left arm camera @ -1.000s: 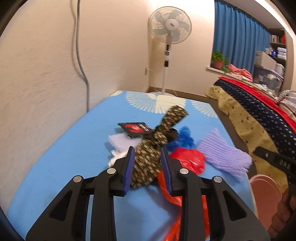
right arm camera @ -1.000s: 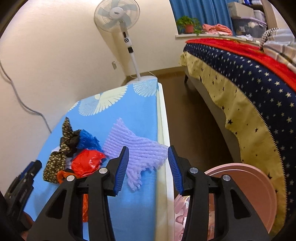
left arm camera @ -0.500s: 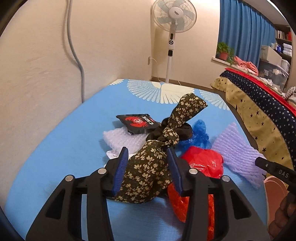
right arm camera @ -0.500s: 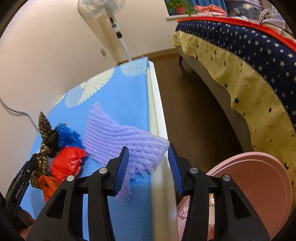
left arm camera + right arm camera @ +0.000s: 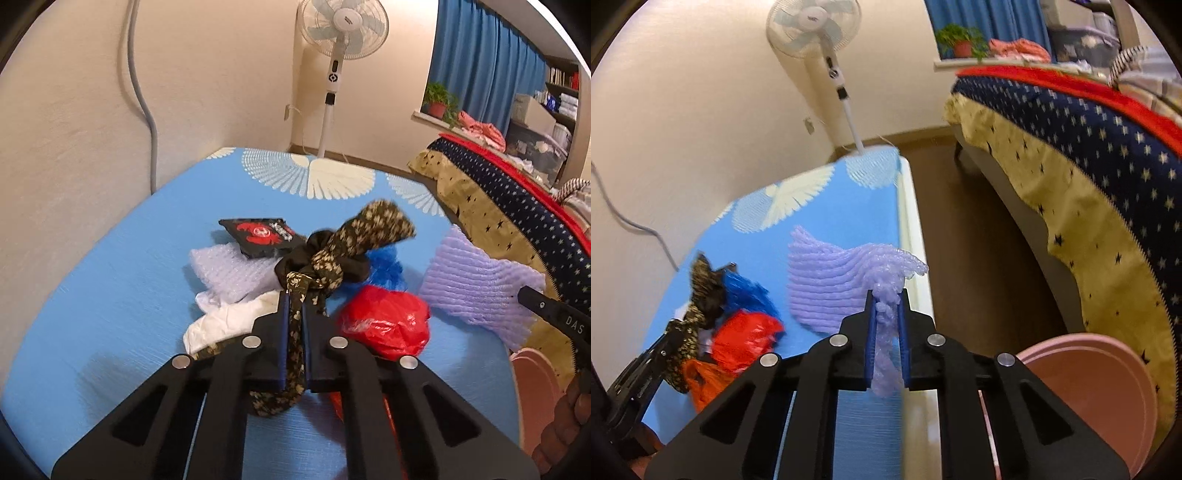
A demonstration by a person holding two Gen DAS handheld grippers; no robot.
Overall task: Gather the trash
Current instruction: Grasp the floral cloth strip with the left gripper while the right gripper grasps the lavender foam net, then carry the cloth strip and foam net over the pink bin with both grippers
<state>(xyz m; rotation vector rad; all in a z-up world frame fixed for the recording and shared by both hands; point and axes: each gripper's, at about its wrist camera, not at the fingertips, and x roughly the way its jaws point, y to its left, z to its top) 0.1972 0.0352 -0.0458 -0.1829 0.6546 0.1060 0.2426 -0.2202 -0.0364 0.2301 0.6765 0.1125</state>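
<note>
Step in hand: pick-up, both grippers loaded. The left gripper (image 5: 294, 314) is clenched on the floral fabric strip (image 5: 354, 240); the cloth is pinched flat between the blue pads and its tail hangs out below them. The right gripper (image 5: 886, 314) is clenched on a bunched corner of the purple foam net (image 5: 831, 280) at the table edge.

Location: both items lie on the blue table cover (image 5: 110, 295). In the left view, the red plastic bag (image 5: 384, 325) sits at 3 o'clock of the jaws, the blue bag (image 5: 384, 264) at 1 o'clock, the black packet (image 5: 262, 236) at 11 o'clock, and white wrapping (image 5: 225, 317) at 9 o'clock.

Orientation: the strip's long axis runs from the jaws toward 1 o'clock, with the knot just beyond the fingertips and the free end pointing up and away. The net's long axis runs from the jaws toward 10 o'clock, ribs crosswise.

Next move, as judged: lift both clear and carry them toward the pink bin (image 5: 1100, 391) at 4 o'clock of the right gripper. Snagging of the strip on neighbouring bags is a risk.
</note>
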